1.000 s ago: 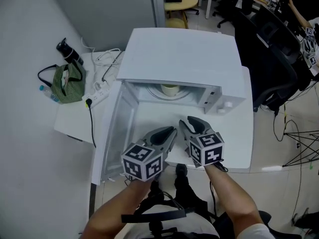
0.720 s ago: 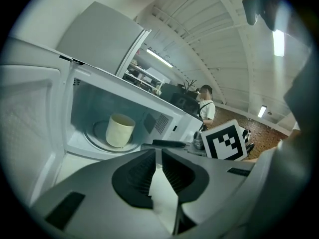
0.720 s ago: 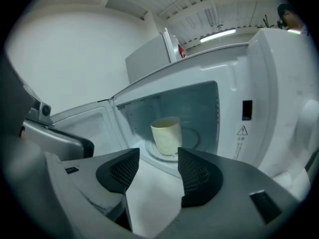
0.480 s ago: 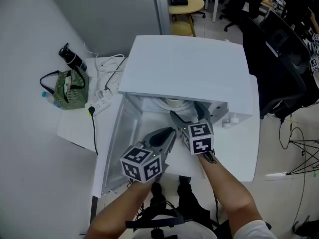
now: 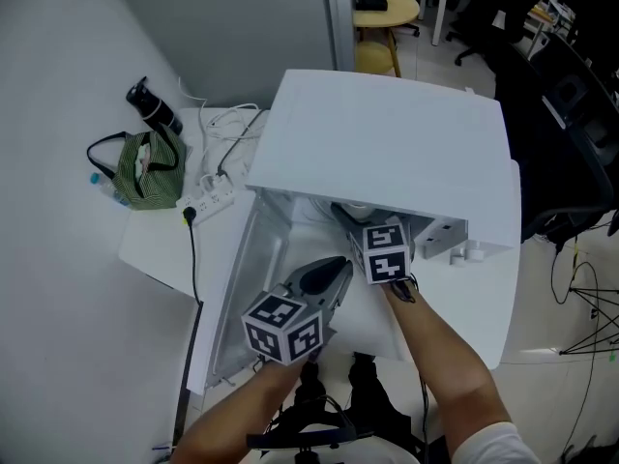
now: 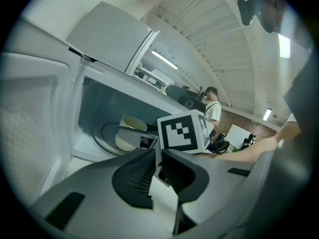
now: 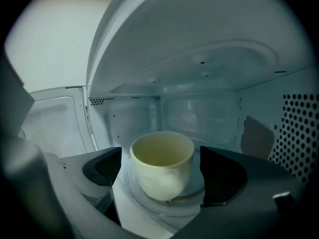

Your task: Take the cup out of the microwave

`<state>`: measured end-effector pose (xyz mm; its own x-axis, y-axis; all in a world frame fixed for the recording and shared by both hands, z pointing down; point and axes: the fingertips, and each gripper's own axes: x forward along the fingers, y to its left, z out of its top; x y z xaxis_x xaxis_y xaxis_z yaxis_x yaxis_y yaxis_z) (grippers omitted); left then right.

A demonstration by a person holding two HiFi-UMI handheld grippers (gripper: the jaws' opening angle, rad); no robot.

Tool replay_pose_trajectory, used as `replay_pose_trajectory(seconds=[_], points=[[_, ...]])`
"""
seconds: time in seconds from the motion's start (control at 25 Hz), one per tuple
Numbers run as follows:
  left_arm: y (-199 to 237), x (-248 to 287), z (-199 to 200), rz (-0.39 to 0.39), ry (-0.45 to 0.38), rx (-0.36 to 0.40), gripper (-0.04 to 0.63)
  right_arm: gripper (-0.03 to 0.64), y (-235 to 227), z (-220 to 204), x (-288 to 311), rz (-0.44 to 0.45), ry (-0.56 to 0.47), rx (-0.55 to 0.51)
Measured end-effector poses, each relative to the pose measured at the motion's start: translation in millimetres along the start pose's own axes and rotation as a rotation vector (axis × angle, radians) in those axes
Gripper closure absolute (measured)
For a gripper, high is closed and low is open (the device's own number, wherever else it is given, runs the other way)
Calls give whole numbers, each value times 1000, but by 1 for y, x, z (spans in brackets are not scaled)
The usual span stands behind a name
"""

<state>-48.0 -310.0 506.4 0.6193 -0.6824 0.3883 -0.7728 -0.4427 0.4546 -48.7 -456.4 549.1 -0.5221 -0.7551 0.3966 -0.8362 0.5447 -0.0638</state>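
Right hand-held gripper (image 7: 162,172) jaws opening either side of the cream ceramic cup (image 7: 162,161), mid-frame, inside the white microwave (image 5: 387,153); left hand-held gripper (image 6: 158,169) closed.

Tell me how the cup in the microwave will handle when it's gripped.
The cup looks like stiff, glazed ceramic: probably rigid, breakable and a bit slippery. Its wall curves in toward a narrow base, so it may tip if nudged from one side. The right gripper, jaws opening, straddles it without touching.

Cup (image 7: 162,166) mostly hidden under microwave (image 5: 387,153), head view.
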Motion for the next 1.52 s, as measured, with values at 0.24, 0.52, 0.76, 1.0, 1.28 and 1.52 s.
replay_pose_trajectory(seconds=[0.24,0.52,0.76,1.0,1.28,1.52], points=[[7,3,2,-1,2,-4,549,123,-2,3,22,-6,12,-26],[12,4,1,-6,10,-9,549,156,-6,-3,34,-18,53,-64],[11,2,0,-12,12,-14,549,166,-5,-3,31,-15,55,-65],[6,-4,-1,-29,14,-13,549,167,6,8,11,8,26,-58],[-7,-20,-3,-49,3,-15,549,167,32,10,-25,50,13,-36],[-31,-43,-12,-112,21,-2,549,167,44,-3,-61,39,24,-12]])
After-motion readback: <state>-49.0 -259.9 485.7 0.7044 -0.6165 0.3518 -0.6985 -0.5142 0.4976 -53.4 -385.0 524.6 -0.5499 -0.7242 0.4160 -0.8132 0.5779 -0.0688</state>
